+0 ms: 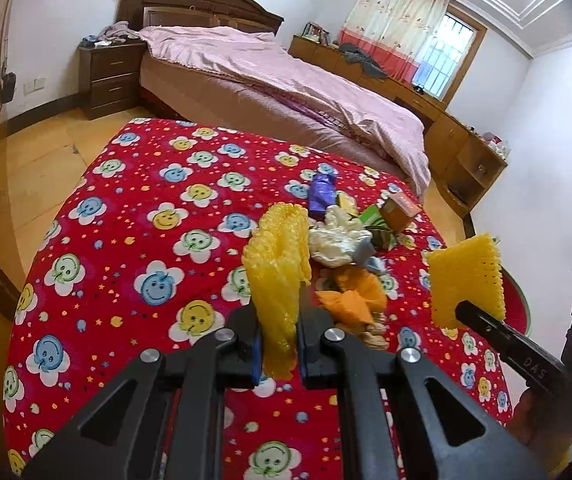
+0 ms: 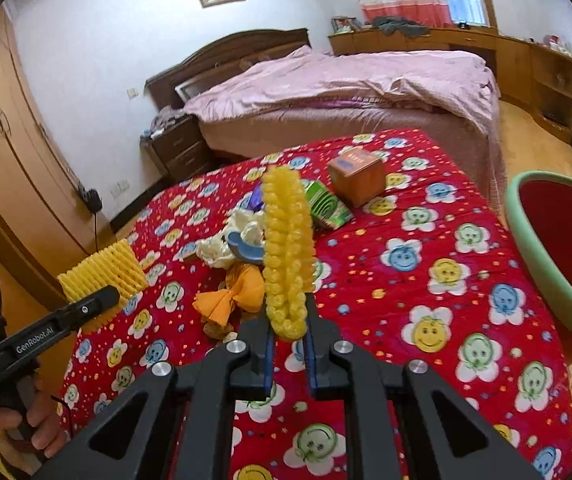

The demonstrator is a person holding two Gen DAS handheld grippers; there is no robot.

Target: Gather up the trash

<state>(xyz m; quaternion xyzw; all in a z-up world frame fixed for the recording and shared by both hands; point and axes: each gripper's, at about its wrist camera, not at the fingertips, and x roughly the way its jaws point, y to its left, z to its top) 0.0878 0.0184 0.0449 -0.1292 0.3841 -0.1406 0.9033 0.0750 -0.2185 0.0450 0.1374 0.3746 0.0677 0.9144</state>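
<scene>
Two yellow foam nets are off the bench: the left gripper (image 1: 279, 344) has its fingers clamped on one net (image 1: 280, 272), which stands up between them, and the right gripper (image 2: 289, 340) has its fingers closed on the other net (image 2: 288, 252), held edge-on and upright. Each net also shows in the other view, off to the side and clear of the cloth.

Just beyond both sets of fingers the rest of the trash lies in a loose heap on the bench (image 1: 126, 208): an orange paper wad (image 2: 232, 292), a white crumpled wrapper (image 1: 336, 240), a purple packet (image 1: 321, 196), a green box (image 2: 324, 204) and an orange carton (image 2: 358, 178) farthest out. To the right of the right fingers sits a green-rimmed red bin (image 2: 526, 248), near the bench's edge.

I judge the task barely begun: two pieces picked up, none visibly dropped in the bin, and the whole heap left to clear.

The bin is cut off by the picture's edge, so its contents cannot be seen. Small brownish bits below the orange wad are too unclear to name, and a blue-grey piece in the white wrapper is hard to identify
</scene>
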